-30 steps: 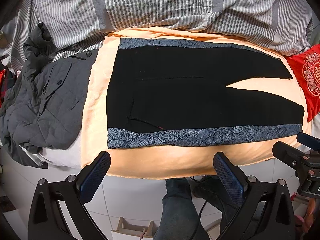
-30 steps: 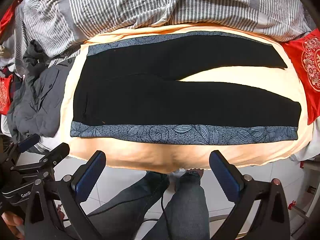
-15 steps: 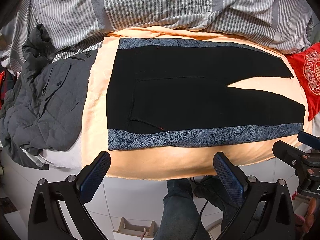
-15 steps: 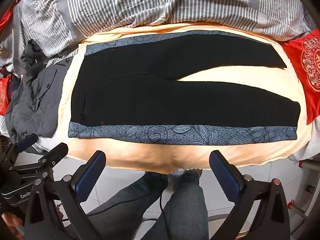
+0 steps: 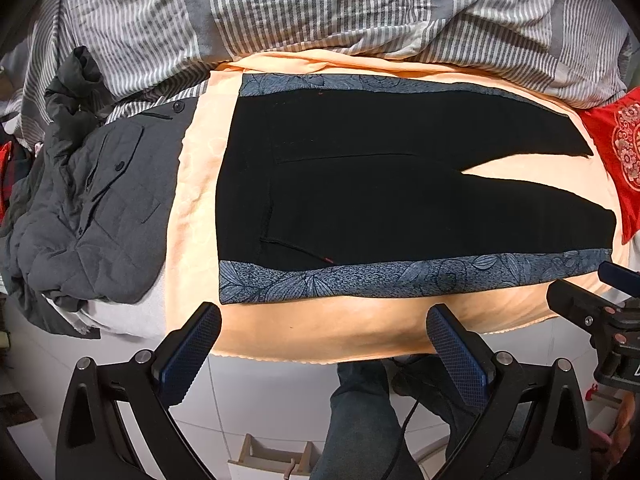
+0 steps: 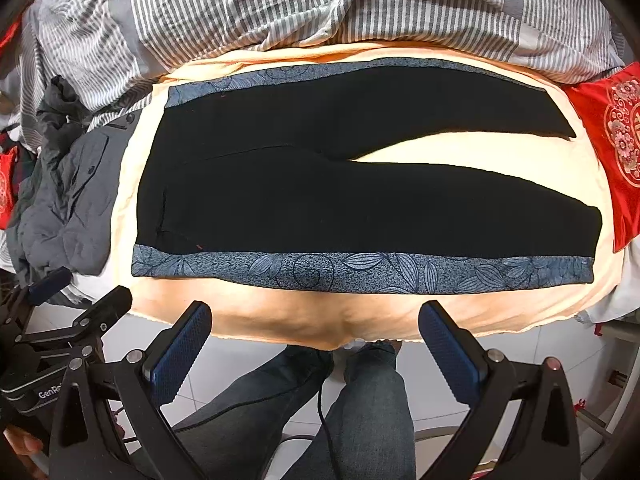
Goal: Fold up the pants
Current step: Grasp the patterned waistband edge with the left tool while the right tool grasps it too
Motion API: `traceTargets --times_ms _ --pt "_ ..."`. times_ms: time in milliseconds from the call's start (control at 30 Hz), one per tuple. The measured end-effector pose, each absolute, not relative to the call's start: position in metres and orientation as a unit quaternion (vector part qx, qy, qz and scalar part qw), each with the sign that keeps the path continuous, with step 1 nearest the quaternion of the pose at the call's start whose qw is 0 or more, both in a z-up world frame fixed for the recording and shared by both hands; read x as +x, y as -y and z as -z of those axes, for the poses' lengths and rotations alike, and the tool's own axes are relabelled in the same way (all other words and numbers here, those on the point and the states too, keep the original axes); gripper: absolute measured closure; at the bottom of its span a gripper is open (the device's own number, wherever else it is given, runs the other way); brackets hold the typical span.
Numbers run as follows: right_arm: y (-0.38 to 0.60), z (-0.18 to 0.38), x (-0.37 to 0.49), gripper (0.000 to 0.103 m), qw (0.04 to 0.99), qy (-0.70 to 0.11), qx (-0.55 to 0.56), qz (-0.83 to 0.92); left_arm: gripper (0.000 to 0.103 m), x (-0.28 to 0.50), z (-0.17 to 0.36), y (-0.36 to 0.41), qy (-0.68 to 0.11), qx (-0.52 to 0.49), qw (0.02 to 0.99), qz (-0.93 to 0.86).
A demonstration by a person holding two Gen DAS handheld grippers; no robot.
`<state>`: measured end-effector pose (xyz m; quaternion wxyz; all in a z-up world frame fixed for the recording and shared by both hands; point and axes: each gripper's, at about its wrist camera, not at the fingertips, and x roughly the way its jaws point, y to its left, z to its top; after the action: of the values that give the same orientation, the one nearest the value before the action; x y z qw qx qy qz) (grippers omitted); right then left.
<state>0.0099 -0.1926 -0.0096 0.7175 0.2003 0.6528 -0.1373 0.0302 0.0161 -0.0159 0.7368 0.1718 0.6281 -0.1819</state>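
Black pants [image 5: 380,200] with blue-grey floral side bands lie flat on a peach sheet [image 5: 320,328], waist to the left, both legs spread to the right in a narrow V. They also show in the right wrist view [image 6: 340,208]. My left gripper [image 5: 324,340] is open and empty, held over the bed's near edge below the waist end. My right gripper [image 6: 316,344] is open and empty, held below the middle of the near leg. Each gripper's body shows at the edge of the other's view.
A grey quilted jacket [image 5: 88,208] lies left of the pants. A striped duvet [image 5: 320,8] is bunched along the far side. A red cushion [image 5: 620,152] sits at the right. The person's legs [image 6: 352,408] stand on white tiles at the bed's near edge.
Both grippers have drifted slightly; the pants sit a little lower and to the left in the views. The pants lie as before, and both grippers stay open.
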Motion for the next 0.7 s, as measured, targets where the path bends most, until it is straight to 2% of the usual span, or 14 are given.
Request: traceTargets --times_ms 400,700 --pt "0.197 0.028 0.017 0.000 0.711 -0.660 0.210 0.125 0.000 0.041 0.040 -0.025 -0.640 0.157 0.733 0.166" --pt "0.220 0.066 0.008 0.000 0.700 -0.624 0.333 0.099 0.000 0.056 0.082 -0.052 -0.664 0.092 0.729 0.138"
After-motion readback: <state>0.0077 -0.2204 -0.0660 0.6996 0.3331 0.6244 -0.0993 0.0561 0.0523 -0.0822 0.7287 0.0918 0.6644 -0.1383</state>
